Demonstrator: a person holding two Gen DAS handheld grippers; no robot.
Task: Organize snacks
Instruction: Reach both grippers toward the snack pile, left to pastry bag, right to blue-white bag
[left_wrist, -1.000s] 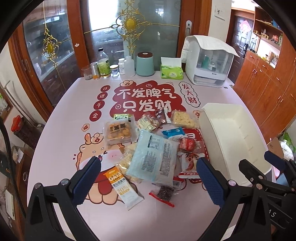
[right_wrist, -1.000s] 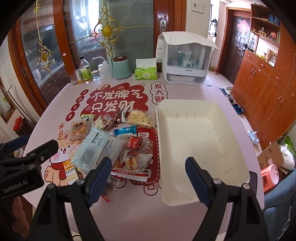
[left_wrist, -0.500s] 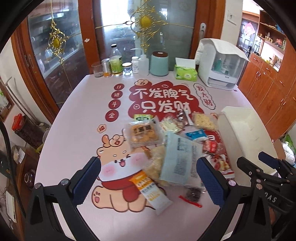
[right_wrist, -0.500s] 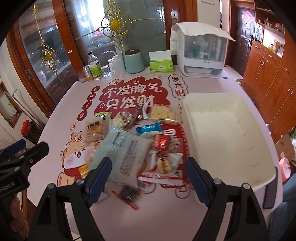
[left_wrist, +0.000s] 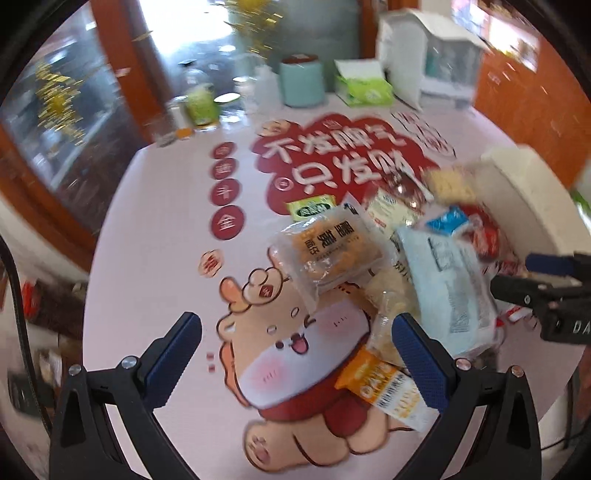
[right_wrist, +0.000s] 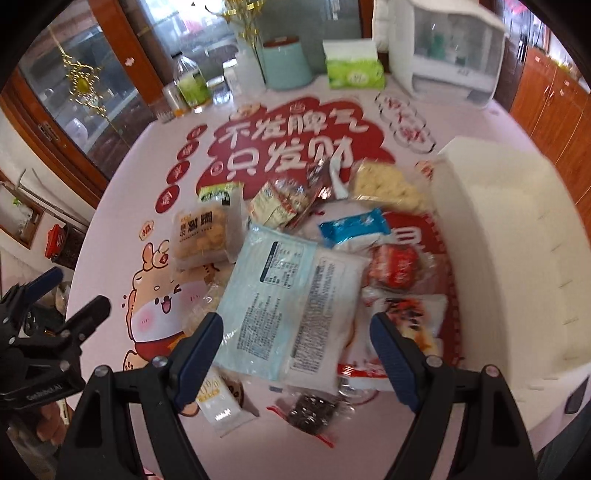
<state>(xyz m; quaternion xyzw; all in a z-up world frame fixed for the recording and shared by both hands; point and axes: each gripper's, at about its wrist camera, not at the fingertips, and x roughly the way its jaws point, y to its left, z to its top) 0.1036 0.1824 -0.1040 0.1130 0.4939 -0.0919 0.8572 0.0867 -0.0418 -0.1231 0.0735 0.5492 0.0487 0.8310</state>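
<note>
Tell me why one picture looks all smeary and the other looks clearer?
Left wrist view: strong motion blur, the bottles and white bin smeared, though the left gripper stays sharp. Right wrist view: much crisper, print readable on the big pale blue packet, only mild softness on the bin's edges. Both views bend straight lines, being fisheye.

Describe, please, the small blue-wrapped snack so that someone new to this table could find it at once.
Start at the white bin on the table's right side and look just left of its wall, into the snack pile. The small blue packet lies above the red packet, and is the only bright blue wrapper there.
</note>
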